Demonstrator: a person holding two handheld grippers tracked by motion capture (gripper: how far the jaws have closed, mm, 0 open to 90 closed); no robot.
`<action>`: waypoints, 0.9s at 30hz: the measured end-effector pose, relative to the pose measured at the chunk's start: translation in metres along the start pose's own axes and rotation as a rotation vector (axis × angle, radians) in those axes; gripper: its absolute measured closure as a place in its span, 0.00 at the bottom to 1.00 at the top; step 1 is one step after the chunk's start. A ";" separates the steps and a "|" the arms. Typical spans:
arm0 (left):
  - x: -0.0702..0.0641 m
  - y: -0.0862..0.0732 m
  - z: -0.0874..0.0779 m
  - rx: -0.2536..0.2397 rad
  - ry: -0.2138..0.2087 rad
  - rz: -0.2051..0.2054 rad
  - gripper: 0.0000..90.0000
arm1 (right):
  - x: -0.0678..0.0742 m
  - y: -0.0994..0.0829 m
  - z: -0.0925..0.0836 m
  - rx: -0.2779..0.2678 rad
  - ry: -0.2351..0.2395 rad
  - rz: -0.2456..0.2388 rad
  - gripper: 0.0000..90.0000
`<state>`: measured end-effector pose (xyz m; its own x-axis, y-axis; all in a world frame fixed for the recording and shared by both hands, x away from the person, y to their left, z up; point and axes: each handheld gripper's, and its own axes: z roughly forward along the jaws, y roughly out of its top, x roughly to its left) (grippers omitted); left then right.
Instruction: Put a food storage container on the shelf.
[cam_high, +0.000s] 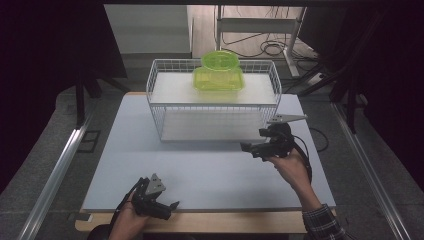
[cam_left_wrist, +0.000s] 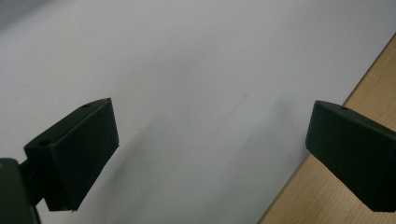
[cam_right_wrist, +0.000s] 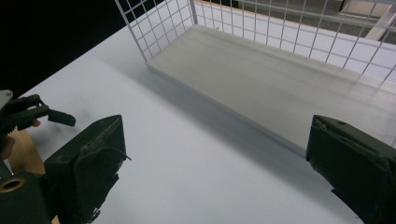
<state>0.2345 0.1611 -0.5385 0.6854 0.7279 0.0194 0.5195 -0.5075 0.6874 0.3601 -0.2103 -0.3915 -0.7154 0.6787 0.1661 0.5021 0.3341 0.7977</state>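
On top of the white wire rack (cam_high: 212, 102), toward its back edge, sit the two yellow-green plastic containers (cam_high: 218, 73), the round one stacked on the squarish one, both clear of the rim. I judge them the things this work concerns, since nothing else on the table is loose. They ride on the rack's upper shelf; the lower shelf (cam_right_wrist: 261, 88) beneath lies bare, a pale board fenced by mesh at the back and ends, open toward me, which would suit a reach from the front. My right gripper (cam_high: 249, 146) hovers just off the rack's front right corner, pointed leftward along the rack face, jaws spread wide with nothing between them; from its own camera both black jaws frame that lower shelf and the white mat (cam_high: 200, 170). I hold it low and close there, probably as a ready stance for the rack, though it is well below the containers and not touching any wire. My left gripper (cam_high: 172, 205) rests far back at the near edge of the mat, well apart from rack and containers, jaws likewise gaping and empty; its camera looks down on bare mat and the wooden table edge (cam_left_wrist: 345, 186) alongside. I read that as parked out of the way so the right side has room. The floor around the table carries rails and cables, none near my reach.
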 end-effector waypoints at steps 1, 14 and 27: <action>0.000 0.000 0.000 -0.001 0.002 0.000 0.03 | 0.000 -0.003 0.000 -0.001 -0.001 0.000 0.06; 0.000 0.000 -0.001 -0.007 -0.002 -0.002 0.02 | 0.005 -0.039 -0.001 -0.003 -0.045 -0.026 0.04; -0.001 0.000 -0.001 -0.013 0.006 0.015 0.02 | 0.001 -0.075 -0.007 0.007 -0.095 -0.027 0.03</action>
<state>0.2337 0.1608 -0.5380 0.6899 0.7231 0.0335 0.5026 -0.5119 0.6967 0.3182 -0.2388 -0.4473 -0.6794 0.7284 0.0885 0.4867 0.3571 0.7972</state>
